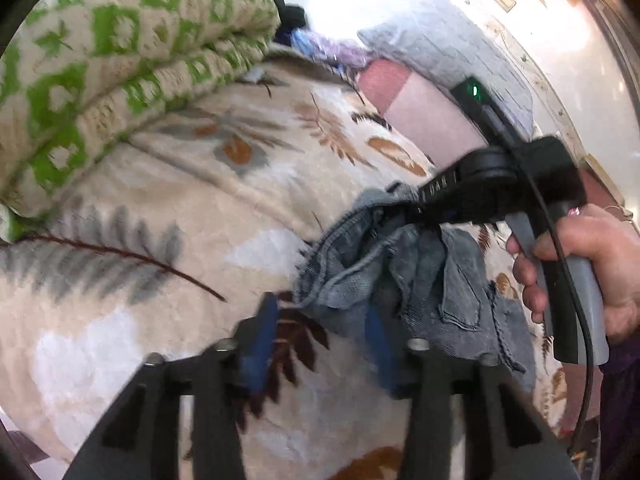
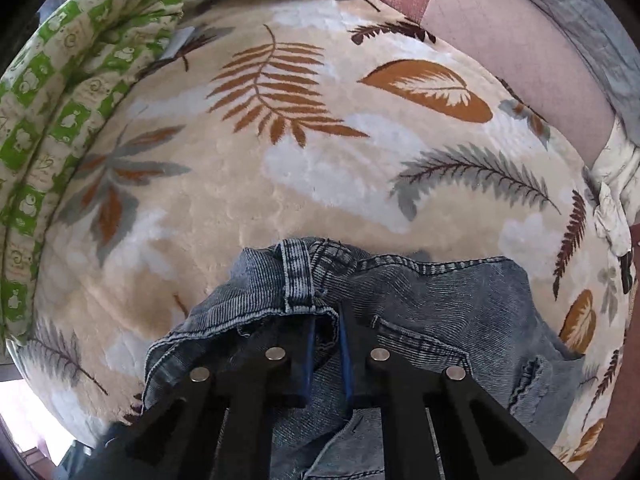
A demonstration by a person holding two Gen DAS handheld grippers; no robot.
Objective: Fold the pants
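Left view blurred, pants [image 2: 400, 300] bunched on leaf blanket [image 2: 280, 180], lower legs cut off, right tongs [image 2: 326, 316] pinched on waistband, left tongs [image 1: 320, 312] wide, beside denim.

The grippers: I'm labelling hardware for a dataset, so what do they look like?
Both grippers are black with blue pads inside the jaws and silver round pins on the linkages. The right gripper has a grey handle, a black cable along it, a green light at the rear and white lettering. A bare hand grips it. The left gripper looks blurred.
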